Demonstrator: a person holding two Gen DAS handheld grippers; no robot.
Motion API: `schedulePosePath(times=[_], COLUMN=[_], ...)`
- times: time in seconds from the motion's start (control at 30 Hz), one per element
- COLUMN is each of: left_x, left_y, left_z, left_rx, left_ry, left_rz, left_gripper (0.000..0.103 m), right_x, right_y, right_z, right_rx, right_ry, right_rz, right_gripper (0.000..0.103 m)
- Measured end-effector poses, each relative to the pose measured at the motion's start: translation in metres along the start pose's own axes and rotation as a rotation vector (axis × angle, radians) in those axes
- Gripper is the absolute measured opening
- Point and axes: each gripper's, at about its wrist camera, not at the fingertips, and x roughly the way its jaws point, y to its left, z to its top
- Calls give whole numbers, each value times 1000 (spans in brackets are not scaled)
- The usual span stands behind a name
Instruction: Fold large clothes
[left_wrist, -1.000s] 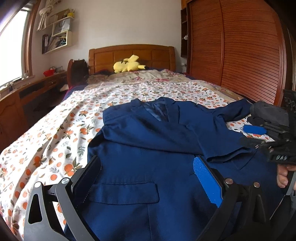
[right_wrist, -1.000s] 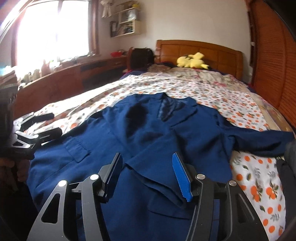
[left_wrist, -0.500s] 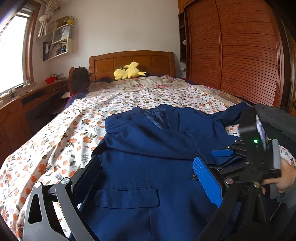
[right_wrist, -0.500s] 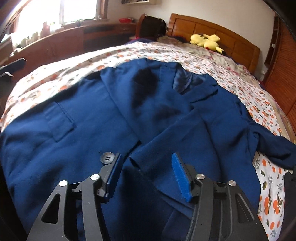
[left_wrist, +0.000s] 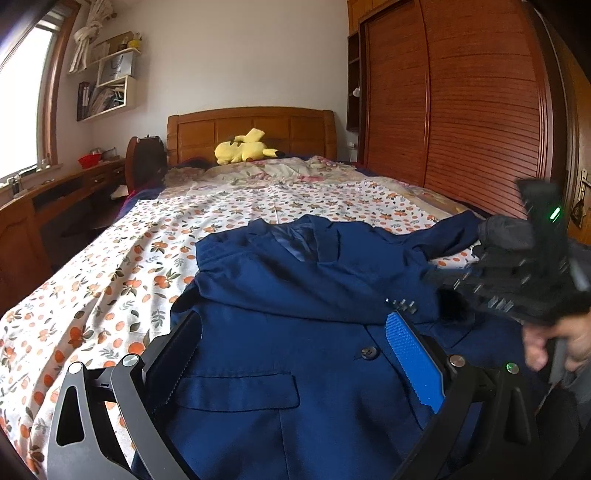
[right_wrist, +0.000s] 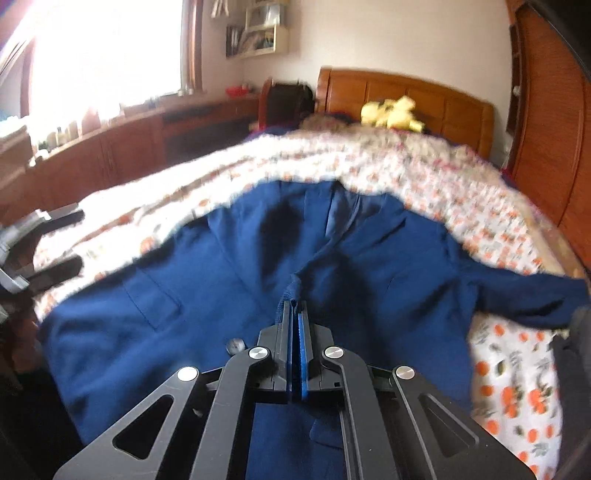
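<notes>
Right gripper (right_wrist: 294, 314) has closed since half a second ago, now clamped on navy blue suit jacket (left_wrist: 295, 295) fold; left gripper (left_wrist: 295, 354) jaws apart above jacket on floral-sheeted bed (left_wrist: 110, 280).

White walls (left_wrist: 236, 55); wooden headboard (left_wrist: 251, 129); slatted wardrobe (left_wrist: 480, 110) right; bright window (right_wrist: 103, 55) left; wall shelves (left_wrist: 110, 88).

Black gripper frames (right_wrist: 293, 321), silver screws, blue pad (left_wrist: 413, 360); bare-skinned hand (left_wrist: 557, 341).
</notes>
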Motion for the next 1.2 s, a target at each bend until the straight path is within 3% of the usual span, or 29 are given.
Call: schedulePosePath(times=[0.13,0.37,0.53,0.9,1.07,1.2], left_x=[-5,-12,-16,-17,-16,-21], left_y=[1,8,11,13,12,11], left_z=[1,3,4,4,5,8], left_rx=[5,-7,-17,-26,-21,-29], left_ry=[-17,-31,-37,-36,-35,-45], left_rz=[10,12,7,8,13,12], left_gripper=[100,100,100,100,100,100], right_x=[-38,-74,-70,-29,-29,-18], right_y=[3,12,4,-74,-88,-88], right_z=[27,47,36,-10,-15,-18], right_rx=[-4,-11,-8,72,79,78], right_ry=[-77,-122,-84,69,58,63], right_rz=[8,27,-22,-198,-264,-214], right_gripper=[2,2,2,2,24,26])
